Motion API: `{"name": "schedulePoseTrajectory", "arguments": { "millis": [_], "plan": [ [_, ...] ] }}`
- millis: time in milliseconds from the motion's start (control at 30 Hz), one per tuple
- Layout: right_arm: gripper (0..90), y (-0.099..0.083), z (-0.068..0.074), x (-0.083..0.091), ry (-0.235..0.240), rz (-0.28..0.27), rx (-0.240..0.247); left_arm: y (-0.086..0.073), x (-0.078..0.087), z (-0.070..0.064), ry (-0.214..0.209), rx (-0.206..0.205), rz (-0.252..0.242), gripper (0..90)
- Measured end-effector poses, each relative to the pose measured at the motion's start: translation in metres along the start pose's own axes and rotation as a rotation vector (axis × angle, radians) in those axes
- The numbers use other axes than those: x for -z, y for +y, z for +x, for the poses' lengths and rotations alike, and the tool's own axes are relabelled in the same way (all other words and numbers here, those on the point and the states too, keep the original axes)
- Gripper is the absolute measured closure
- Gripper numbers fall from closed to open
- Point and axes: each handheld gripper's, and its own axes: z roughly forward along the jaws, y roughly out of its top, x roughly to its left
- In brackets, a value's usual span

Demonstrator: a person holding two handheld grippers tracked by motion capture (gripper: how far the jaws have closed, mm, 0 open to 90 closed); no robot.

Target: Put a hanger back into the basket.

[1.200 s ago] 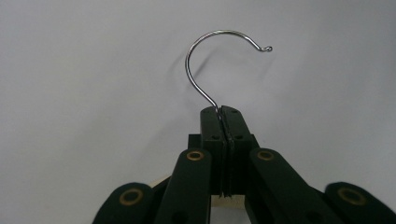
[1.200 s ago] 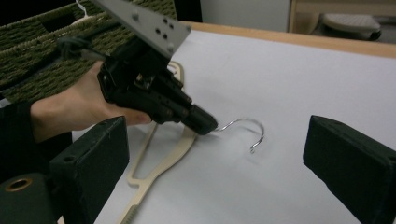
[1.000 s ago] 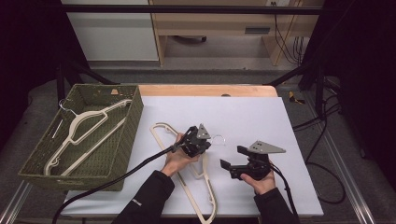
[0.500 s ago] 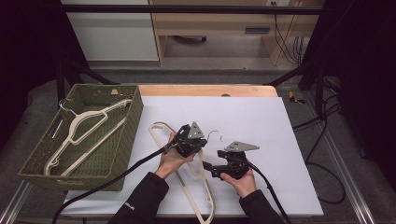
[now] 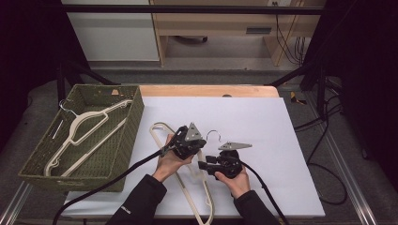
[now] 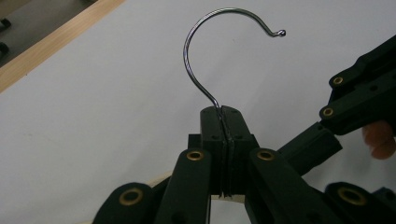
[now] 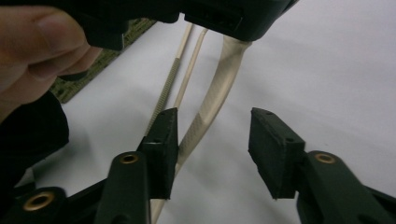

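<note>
Green woven basket (image 5: 123, 140) sits at the left edge of the worktop (image 5: 263, 122), overhanging the white sheet's left margin. Inside it: one cream hanger (image 5: 80, 129) lying diagonally, its metal hook toward the basket's far-left corner; the rest of the basket floor is bare.

A second cream hanger (image 5: 195, 185) lies on the white sheet just right of the basket, its body running toward the near edge of the worktop, its wire hook (image 6: 205, 60) pointing away from the basket.

Left gripper (image 6: 225, 140): fingers together, clamped on the base of that wire hook where it meets the hanger neck. In the high view the left gripper (image 5: 187, 143) sits just right of the basket's near-right corner.

Right gripper (image 7: 212, 149): fingers apart, nothing gripped between them. The hanger's cream arm (image 7: 210, 107) passes close along the inner face of one finger; whether it touches is unclear. In the high view the right gripper (image 5: 202, 165) is just beside the left one, farther from the basket.

Open room: the white sheet right of the grippers and beyond them is bare up to the wooden strip (image 5: 206, 90) along the far edge.
</note>
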Motion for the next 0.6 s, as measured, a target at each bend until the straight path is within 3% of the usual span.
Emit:
{"name": "schedulePoseTrajectory", "arguments": {
  "millis": [100, 200, 400, 533, 600],
  "plan": [
    [65.1, 0.003, 0.000, -0.005, 0.021, -0.002, -0.016, 0.000, 0.001, -0.002, -0.006, 0.003, -0.003, 89.0],
    [71.9, 0.005, 0.000, -0.010, 0.031, 0.003, -0.031, 0.000, 0.003, -0.004, -0.001, -0.019, 0.009, 88.9],
    [76.3, 0.007, 0.001, -0.009, 0.069, -0.009, -0.081, 0.001, 0.012, -0.003, -0.009, -0.001, -0.022, 86.6],
    [77.9, 0.008, 0.002, -0.008, 0.072, -0.024, -0.087, 0.001, 0.035, 0.004, -0.029, 0.059, -0.072, 64.8],
    [79.0, 0.010, 0.003, -0.006, 0.074, -0.035, -0.089, 0.000, 0.053, 0.011, -0.017, 0.089, -0.099, 50.5]
  ]
}}
